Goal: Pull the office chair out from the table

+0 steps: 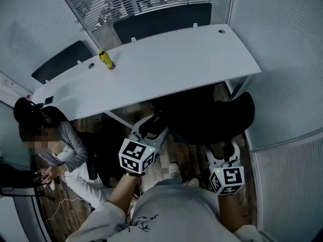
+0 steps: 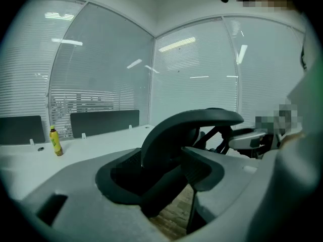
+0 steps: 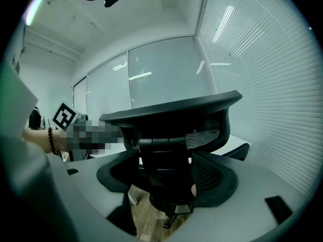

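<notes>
The black office chair (image 1: 212, 117) stands at the right end of the white table (image 1: 166, 64), its seat partly under the tabletop and its back toward me. My left gripper (image 1: 151, 126) is at the chair's left edge, jaws wide apart. In the left gripper view the curved top of the backrest (image 2: 192, 122) shows between the spread jaws of the left gripper (image 2: 161, 175), and no pad presses on it. My right gripper (image 1: 224, 149) is just behind the chair, also open. In the right gripper view, the right gripper (image 3: 166, 180) faces the mesh back (image 3: 171, 115) and its post.
A yellow bottle (image 1: 106, 59) stands on the table's far left part. A person (image 1: 60, 150) sits on another chair at the table's left end. Dark screens (image 1: 161, 19) line the table's far edge. Glass walls with blinds close in at the right and back.
</notes>
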Demonstrator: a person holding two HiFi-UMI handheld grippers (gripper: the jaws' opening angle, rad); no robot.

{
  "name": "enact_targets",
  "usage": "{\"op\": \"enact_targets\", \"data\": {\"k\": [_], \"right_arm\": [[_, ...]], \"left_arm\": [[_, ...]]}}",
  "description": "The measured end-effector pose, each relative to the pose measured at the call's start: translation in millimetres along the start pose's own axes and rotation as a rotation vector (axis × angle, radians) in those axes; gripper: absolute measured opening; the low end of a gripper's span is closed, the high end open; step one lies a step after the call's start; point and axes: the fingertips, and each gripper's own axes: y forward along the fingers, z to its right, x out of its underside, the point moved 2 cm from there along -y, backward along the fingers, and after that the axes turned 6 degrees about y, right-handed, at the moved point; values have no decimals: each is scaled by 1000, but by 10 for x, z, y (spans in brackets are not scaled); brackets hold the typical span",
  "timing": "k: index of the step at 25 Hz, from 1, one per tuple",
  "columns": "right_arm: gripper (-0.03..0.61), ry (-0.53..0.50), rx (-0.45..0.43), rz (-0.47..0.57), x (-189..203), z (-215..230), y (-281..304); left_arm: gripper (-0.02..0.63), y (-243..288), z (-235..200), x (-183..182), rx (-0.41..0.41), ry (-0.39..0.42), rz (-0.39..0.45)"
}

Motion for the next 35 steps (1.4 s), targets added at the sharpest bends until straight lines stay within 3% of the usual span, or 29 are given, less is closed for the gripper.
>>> {"op": "enact_targets", "data": {"k": [8,35], "right_arm": [[278,-11,21,-20,0,1,152],[276,-56,65,-79,-3,48,151]], "left_arm": [[261,240,-74,-64,97,51,-3],[268,394,-17,-55,222,75,-32]]}}
